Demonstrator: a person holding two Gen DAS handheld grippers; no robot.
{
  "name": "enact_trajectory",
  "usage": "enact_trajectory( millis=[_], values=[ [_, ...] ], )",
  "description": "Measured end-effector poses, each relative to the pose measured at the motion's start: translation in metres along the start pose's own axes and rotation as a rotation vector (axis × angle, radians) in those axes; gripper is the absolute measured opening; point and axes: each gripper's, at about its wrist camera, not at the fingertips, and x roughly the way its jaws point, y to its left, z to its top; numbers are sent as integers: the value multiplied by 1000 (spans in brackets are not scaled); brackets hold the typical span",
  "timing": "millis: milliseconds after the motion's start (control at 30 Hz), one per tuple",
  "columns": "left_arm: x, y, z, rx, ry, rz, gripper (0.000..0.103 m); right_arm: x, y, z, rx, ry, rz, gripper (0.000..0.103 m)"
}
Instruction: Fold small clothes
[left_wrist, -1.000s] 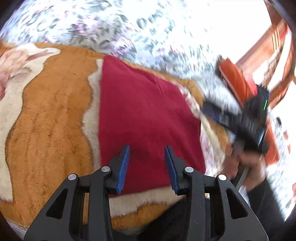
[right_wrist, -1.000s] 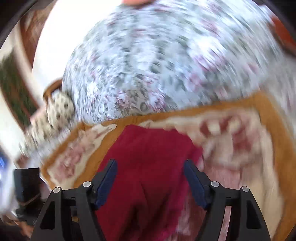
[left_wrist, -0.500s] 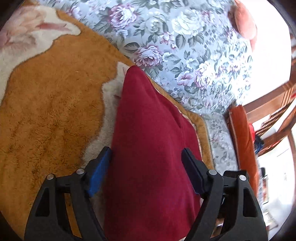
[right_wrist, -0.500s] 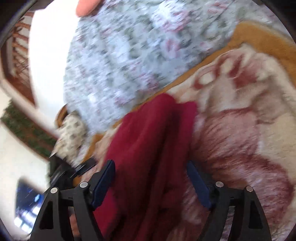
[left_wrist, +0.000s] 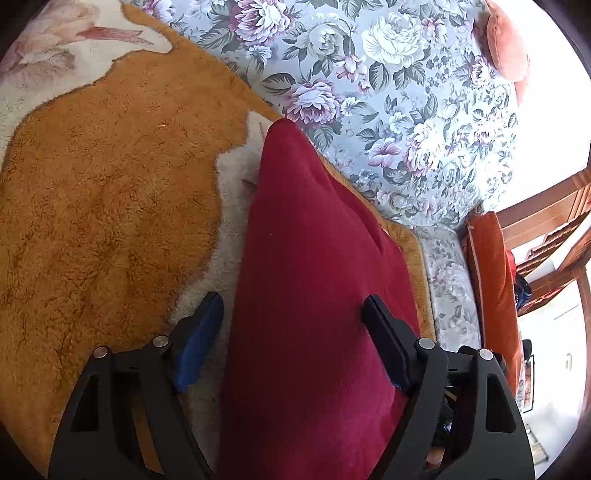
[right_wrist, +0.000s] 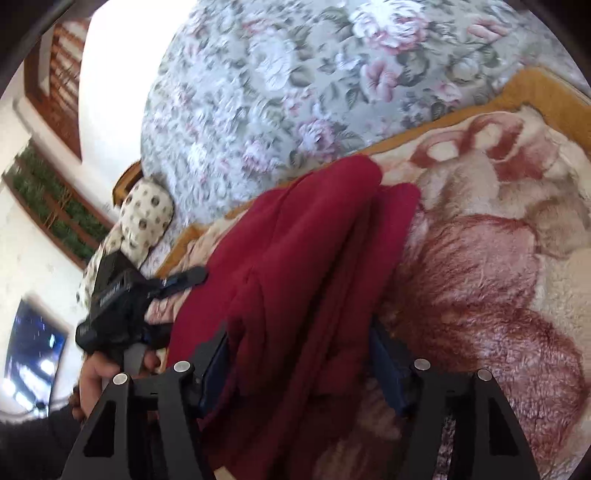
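Lying folded on the plush blanket (left_wrist: 110, 206), the red cloth (left_wrist: 314, 295) runs toward 12 o'clock. Left gripper (left_wrist: 291, 332) spread, jaws just opened, cloth between them. Right gripper (right_wrist: 299, 354) straddles bunched cloth, jaws just closing; pad contact unclear. Floral sheet (left_wrist: 406, 92) beyond.

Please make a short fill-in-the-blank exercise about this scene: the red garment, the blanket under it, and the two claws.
1. The garment between the fingers of the left claw is ____ in colour.
2. The garment lies on a fluffy blanket that is mostly ____ in the left wrist view.
3. The sheet beyond the blanket has a ____ print.
4. In the right wrist view, the right claw stands around a ____ part of the garment.

Missing words: red; orange; floral; bunched
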Motion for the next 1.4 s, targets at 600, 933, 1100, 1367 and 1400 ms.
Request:
enact_trajectory(
  millis=[600,933,1100,1367,1400],
  values=[
    [-60,-23,79,262,-219,90,36,47,93,80,-184,-27,-10,37],
    [-14,63,98,227,-158,223,82,129,46,69,21,77,-24,55],
    [-31,69,90,184,-189,198,81,107,70,64,-85,27,-129,55],
    [-101,28,41,284,-295,116,81,75,171,33,-564,-140,-141,53],
    [-99,25,35,289,-260,83,79,89,170,31,-596,-92,-166,51]
  ],
)
